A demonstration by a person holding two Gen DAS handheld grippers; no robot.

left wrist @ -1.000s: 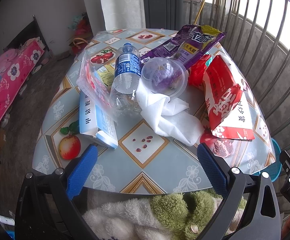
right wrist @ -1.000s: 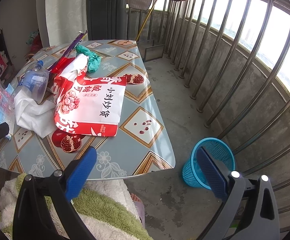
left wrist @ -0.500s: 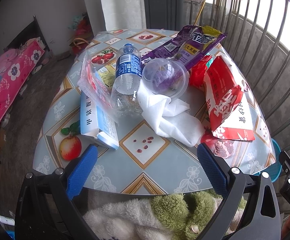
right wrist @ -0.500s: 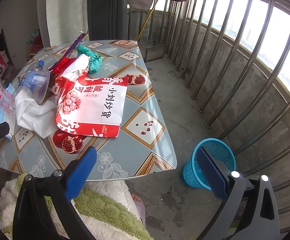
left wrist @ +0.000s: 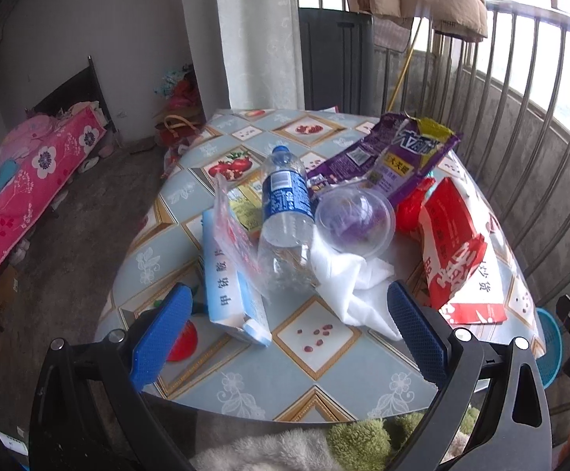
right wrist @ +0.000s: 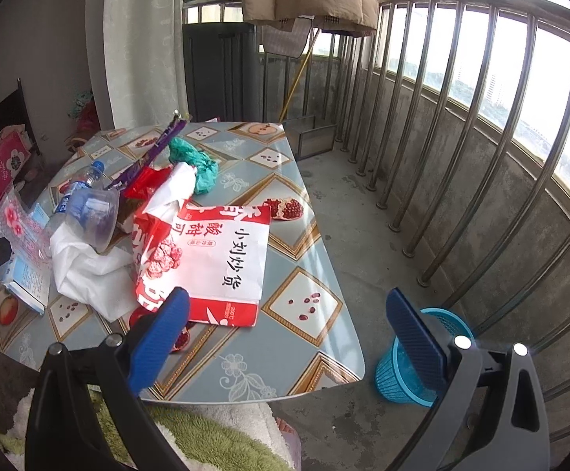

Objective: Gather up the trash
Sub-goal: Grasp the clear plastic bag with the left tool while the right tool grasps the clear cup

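Trash lies piled on the patterned table (left wrist: 316,376): a plastic water bottle (left wrist: 287,212), a clear cup (left wrist: 355,221), white tissue (left wrist: 348,282), a light blue carton (left wrist: 228,290), a purple snack bag (left wrist: 395,153) and a red-and-white snack bag (left wrist: 457,259). My left gripper (left wrist: 287,331) is open and empty, above the table's near edge, just short of the carton and tissue. My right gripper (right wrist: 289,339) is open and empty over the table's near right corner; the red-and-white bag (right wrist: 214,259) lies ahead of it. A blue mesh wastebasket (right wrist: 414,361) stands on the floor.
A green crumpled bag (right wrist: 194,163) lies further back on the table (right wrist: 296,357). A metal railing (right wrist: 442,157) lines the balcony at the right. A bed with a pink cover (left wrist: 22,192) stands at the left. A fluffy green-and-white fabric (right wrist: 214,439) lies below the near table edge.
Both grippers have moved forward and tilted up, so the table and trash appear closer and lower in both views. Both stay open and empty.
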